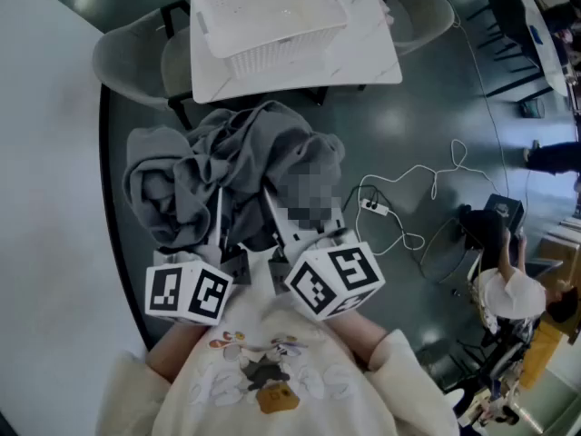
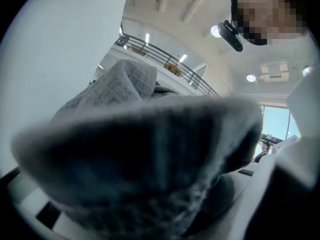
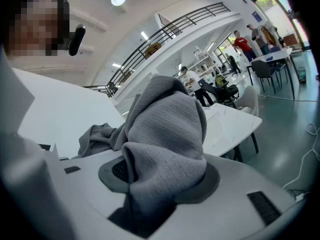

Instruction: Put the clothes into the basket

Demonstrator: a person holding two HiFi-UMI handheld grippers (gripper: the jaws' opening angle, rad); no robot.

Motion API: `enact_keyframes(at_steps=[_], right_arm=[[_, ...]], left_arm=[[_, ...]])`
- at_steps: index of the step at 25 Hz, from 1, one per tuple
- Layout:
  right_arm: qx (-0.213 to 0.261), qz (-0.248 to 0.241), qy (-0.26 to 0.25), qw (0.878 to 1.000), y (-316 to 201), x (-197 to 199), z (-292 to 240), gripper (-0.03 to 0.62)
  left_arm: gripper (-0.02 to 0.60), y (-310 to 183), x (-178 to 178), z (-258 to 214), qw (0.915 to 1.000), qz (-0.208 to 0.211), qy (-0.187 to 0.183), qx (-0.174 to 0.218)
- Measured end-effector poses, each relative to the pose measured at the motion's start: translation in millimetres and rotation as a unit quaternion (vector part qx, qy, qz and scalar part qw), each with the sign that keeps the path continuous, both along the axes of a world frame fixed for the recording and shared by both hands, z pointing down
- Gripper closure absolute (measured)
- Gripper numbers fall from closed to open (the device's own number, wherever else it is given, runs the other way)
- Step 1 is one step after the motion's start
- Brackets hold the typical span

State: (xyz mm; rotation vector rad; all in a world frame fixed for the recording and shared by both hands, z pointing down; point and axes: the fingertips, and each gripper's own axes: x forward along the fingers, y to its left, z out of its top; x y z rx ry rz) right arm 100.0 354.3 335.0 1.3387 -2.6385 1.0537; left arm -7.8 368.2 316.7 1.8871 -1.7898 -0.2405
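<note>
A grey knitted garment (image 1: 227, 175) hangs bunched in the air in front of me, held up by both grippers. My left gripper (image 1: 222, 243) is shut on its lower left folds; in the left gripper view the grey cloth (image 2: 150, 149) fills the space between the jaws and hides them. My right gripper (image 1: 286, 234) is shut on the garment's lower right part. The right gripper view shows a fold of the cloth (image 3: 165, 149) pinched between the white jaws. The white slatted basket (image 1: 268, 57) stands beyond the garment on a white marble table (image 1: 363, 57).
Grey chairs (image 1: 127, 57) stand around the table, one at its left and another at its far right. A white cable with a plug strip (image 1: 377, 209) lies on the dark floor to my right. A white curved surface (image 1: 45, 198) fills the left side. People (image 3: 245, 44) stand far off.
</note>
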Motion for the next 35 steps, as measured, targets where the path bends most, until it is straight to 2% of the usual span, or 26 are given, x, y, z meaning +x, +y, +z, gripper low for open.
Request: enact_keyframes(at_steps=[10, 15, 22, 35], right_arm=[[-0.025, -0.002, 0.005, 1.000, 74.0, 28.9, 3.6, 0.387], [-0.026, -0.014, 0.008, 1.000, 91.6, 35.8, 3.0, 0.387], [-0.030, -0.001, -0.021, 0.999, 98.6, 59.5, -7.2, 0.387], [-0.028, 0.009, -0.029, 0.999, 89.4, 18.6, -6.7, 0.387]], left_arm=[[0.376, 75.2, 28.1, 2.8, 0.9998, -0.007, 0.002, -0.019], [0.376, 95.0, 35.5, 3.6, 0.9996, -0.014, 0.008, -0.024], [0.376, 100.1, 59.3, -9.4, 0.9999, -0.003, -0.001, -0.016], [0.376, 89.8, 17.6, -10.4, 0.9999, 0.003, -0.003, -0.014]])
